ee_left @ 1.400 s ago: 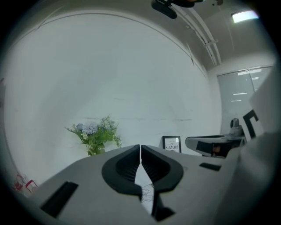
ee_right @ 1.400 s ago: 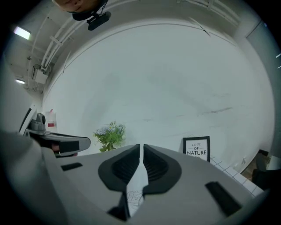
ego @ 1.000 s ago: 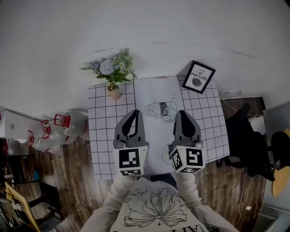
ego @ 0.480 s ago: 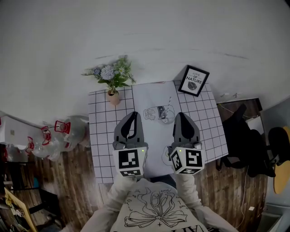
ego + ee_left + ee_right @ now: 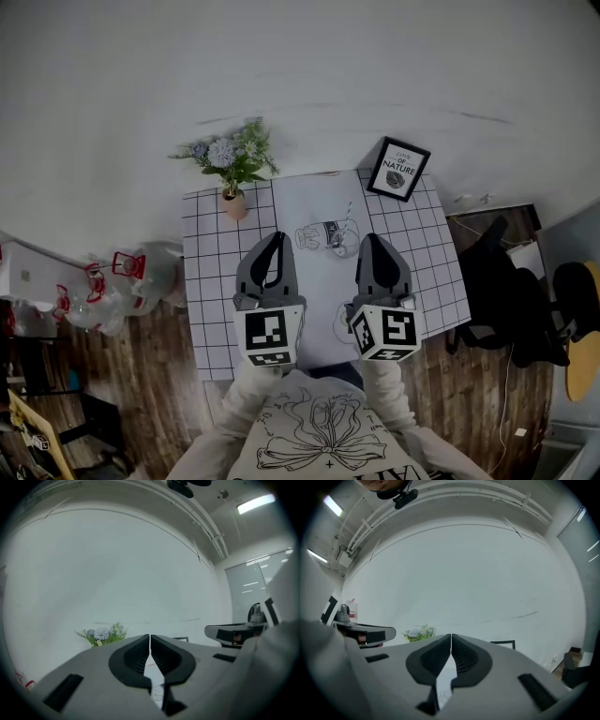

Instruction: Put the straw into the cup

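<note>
- While both claws hang high over the near edge, neither one holds anything. The grey two-jaw left gripper (image 5: pixel 278 232) has its jaws pressed together on air, and the grey two-jaw right gripper (image 5: pixel 372 237) is the same.
- Risk: with the jaws closed like that, a reach now would only poke the target. They must part first.
- Near edge: a round clear thing (image 5: pixel 344 321) sits on the plain white sheet (image 5: pixel 314 281), partly under the right gripper. I can't tell what it is or whether it holds anything. A straight drop of that claw could knock it.
- Mid-table: the clear cup with dark print (image 5: pixel 323 234) stands on the sheet. The thin pale straw (image 5: pixel 349 217) rises slantwise at its right side, touching or nearly so.
- It is too small to tell whether the straw's foot is inside the cup, in a second clear vessel, or resting beside it.
- Risk: the straw is thin and probably light. A hard pinch could flatten it, and an off-centre one could flick it away.
- Risk: the cup looks light. A straw pushed against the rim could tip or skid it unless the other claw braces it.
- Far left: a small pinkish vase (image 5: pixel 235 201) holds blue-and-green flowers (image 5: pixel 230 155) on the white grid-pattern tablecloth (image 5: pixel 211 281).
- Far right corner: a black-framed picture (image 5: pixel 397 170), well apart from the cup, so low risk.
</note>
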`<state>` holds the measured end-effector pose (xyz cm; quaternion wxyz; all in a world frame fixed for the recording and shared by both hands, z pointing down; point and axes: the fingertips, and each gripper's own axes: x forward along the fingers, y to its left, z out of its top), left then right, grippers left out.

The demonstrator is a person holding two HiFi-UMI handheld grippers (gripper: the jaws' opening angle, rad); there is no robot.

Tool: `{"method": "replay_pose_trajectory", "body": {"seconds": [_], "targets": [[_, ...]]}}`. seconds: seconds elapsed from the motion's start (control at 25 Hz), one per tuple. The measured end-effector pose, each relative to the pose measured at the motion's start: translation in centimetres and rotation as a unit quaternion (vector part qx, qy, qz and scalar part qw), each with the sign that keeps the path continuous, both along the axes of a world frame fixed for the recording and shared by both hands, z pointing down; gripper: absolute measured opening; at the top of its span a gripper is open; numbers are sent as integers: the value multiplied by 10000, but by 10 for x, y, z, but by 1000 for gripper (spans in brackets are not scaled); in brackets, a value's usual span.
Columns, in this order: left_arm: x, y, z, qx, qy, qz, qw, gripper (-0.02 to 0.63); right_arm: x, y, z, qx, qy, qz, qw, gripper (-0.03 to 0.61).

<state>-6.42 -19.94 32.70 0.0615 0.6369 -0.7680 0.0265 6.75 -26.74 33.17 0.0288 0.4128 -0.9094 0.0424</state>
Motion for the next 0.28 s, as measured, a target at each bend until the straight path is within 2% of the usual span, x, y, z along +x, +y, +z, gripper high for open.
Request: {"method": "replay_pose_trajectory", "body": {"seconds": [0.28], "targets": [[2,1,-3,17,-18,3,10000,11,1,0,0,-7,-11,13,10000,6]]}}
